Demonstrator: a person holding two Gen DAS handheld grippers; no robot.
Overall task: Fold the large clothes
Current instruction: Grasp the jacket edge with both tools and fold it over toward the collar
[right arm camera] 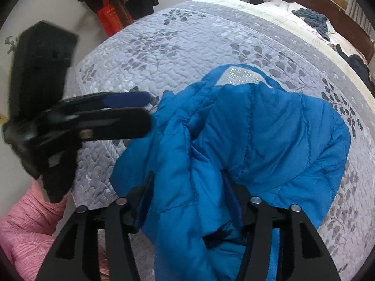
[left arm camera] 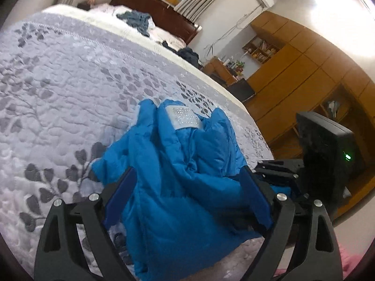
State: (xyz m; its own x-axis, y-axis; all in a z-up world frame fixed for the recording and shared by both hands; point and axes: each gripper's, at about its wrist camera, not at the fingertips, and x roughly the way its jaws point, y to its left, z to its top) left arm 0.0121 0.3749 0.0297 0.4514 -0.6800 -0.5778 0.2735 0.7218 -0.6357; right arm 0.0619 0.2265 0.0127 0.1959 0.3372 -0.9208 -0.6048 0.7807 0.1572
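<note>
Blue padded jacket (right arm camera: 257, 128) bunched on bed (left arm camera: 70, 82) w/ grey leaf-print quilt, near edge. Left gripper (left arm camera: 187, 187) jaws apart, jacket fabric btwn fingers. Right gripper (right arm camera: 189, 196) jaws clamped on jacket fold.

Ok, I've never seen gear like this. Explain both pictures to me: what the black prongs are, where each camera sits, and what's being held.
The black prongs are two-finger grippers that a person holds, one in each hand; a pink sleeve shows. Each picture comes from a fisheye camera looking along one gripper's fingers. The left gripper stands open over a blue padded jacket. The right gripper seems to pinch bunched jacket fabric. The jacket lies crumpled on a grey leaf-patterned quilt covering a bed. Dark clothes lie near the headboard.
</note>
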